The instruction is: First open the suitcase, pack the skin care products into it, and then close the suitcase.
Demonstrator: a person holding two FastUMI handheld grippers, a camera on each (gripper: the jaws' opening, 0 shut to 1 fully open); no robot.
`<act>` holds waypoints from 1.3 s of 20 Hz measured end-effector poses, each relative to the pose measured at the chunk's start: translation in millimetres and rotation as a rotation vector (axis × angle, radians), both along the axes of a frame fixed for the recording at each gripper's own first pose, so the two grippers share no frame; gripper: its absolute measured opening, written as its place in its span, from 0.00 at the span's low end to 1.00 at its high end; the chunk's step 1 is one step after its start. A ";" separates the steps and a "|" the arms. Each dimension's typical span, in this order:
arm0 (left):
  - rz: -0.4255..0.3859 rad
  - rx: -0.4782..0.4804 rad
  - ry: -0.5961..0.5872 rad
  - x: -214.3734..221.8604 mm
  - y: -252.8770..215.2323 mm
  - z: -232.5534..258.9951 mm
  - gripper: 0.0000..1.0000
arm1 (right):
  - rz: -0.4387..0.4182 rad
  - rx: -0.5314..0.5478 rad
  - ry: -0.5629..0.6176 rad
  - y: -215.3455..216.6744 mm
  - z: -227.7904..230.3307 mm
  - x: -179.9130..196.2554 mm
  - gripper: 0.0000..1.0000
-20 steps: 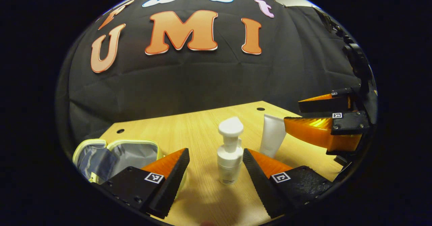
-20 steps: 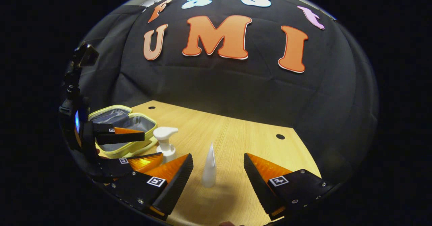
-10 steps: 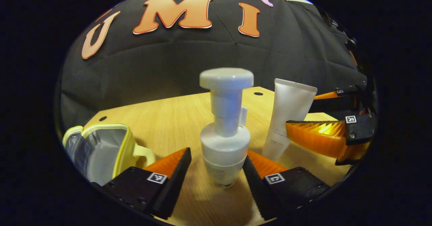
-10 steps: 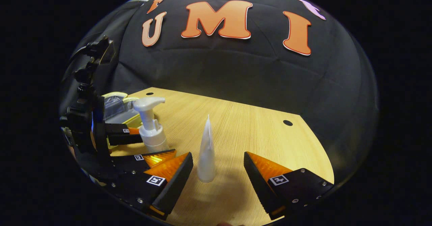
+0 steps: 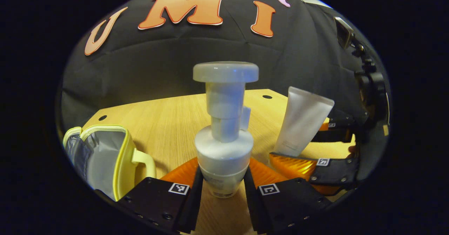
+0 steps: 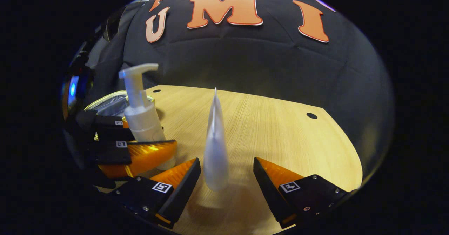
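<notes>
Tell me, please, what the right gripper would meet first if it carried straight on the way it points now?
Most likely the white tube, standing upright between the right gripper's open fingers; beyond it lies bare wooden table.

Black gripper (image 5: 221, 207) mounts with square coded tags, small screws.

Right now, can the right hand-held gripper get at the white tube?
Probably yes. The white tube stands upright between the open fingers of the right hand-held gripper, with nothing between them; closing should catch it.
</notes>
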State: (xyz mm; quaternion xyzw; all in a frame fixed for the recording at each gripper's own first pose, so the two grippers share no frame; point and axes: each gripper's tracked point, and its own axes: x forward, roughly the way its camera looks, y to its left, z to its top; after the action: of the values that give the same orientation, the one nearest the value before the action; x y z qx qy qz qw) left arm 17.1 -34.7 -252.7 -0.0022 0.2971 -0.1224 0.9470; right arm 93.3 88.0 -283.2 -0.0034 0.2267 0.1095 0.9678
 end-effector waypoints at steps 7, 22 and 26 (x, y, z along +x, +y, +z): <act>0.090 0.013 -0.058 12.8 40.5 56.6 0.57 | 0.038 0.033 0.056 18.3 -17.5 9.1 0.81; 0.252 0.110 -0.146 -1.6 152.6 148.6 0.57 | 0.155 0.103 -0.014 70.2 102.1 8.2 0.42; 0.278 0.114 -0.162 -8.1 196.7 171.4 0.57 | 0.167 0.118 -0.048 97.6 142.1 6.8 0.42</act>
State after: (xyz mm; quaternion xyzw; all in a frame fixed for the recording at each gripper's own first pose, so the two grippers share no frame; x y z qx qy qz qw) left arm 9.0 162.0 -81.3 0.0201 0.2233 0.0270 0.9742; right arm 100.1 185.6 -141.1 0.0322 0.1958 0.2029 0.9589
